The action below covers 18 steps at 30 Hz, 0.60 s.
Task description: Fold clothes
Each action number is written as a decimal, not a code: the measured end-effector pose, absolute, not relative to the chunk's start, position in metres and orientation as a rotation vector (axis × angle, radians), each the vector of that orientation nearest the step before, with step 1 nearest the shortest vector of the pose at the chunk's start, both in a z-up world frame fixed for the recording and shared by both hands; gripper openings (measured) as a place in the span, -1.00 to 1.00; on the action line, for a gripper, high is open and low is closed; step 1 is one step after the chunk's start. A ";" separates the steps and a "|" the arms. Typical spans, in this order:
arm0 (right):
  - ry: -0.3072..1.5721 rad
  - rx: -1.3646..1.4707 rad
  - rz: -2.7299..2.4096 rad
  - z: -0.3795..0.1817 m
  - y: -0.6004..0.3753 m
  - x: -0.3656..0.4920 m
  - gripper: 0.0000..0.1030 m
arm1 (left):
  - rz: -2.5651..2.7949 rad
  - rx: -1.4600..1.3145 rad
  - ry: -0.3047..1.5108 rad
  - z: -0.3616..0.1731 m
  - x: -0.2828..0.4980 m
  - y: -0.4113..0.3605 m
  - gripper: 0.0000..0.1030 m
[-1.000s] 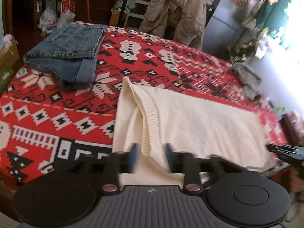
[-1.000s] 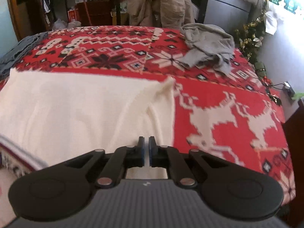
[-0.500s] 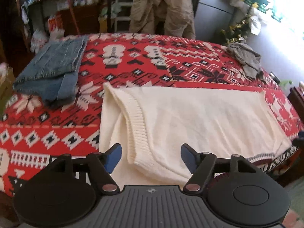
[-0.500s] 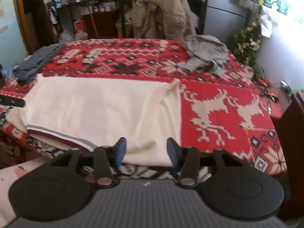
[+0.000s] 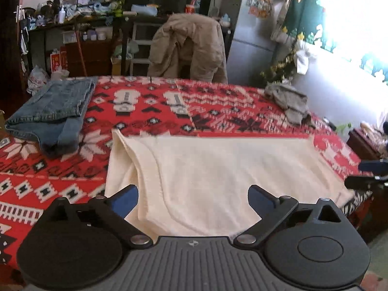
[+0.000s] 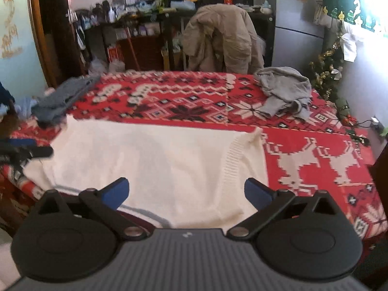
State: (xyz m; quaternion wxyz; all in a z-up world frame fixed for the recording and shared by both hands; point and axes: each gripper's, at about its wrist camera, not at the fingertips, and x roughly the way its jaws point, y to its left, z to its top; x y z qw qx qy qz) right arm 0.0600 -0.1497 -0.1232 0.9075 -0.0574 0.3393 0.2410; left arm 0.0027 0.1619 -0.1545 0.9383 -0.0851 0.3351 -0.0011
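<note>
Cream knitted sweater [image 5: 218, 169], folded flat at the near edge of the red patterned blanket [image 5: 150, 111] — left gripper [image 5: 193, 197] and right gripper [image 6: 186, 190] opening wide above it (nothing held), presumably releasing a finished fold.

The near edge of the cream sweater [image 5: 218, 169] was hidden behind the left hand-held gripper [image 5: 193, 197], and likewise behind the right hand-held gripper [image 6: 186, 191] in the other view. The folded jeans [image 6: 61, 97] were smeared with blur from the right. The clutter on the back shelves [image 5: 97, 4] was too small to tell apart.
</note>
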 end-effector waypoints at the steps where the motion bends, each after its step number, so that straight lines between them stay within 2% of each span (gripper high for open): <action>1: 0.702 -0.130 0.496 -0.125 -0.146 0.060 0.99 | -0.003 -0.172 0.698 -0.156 0.002 0.161 0.90; 18: 0.635 -0.293 0.623 -0.137 -0.098 0.053 0.99 | 0.145 -0.244 0.768 -0.165 -0.014 0.185 0.83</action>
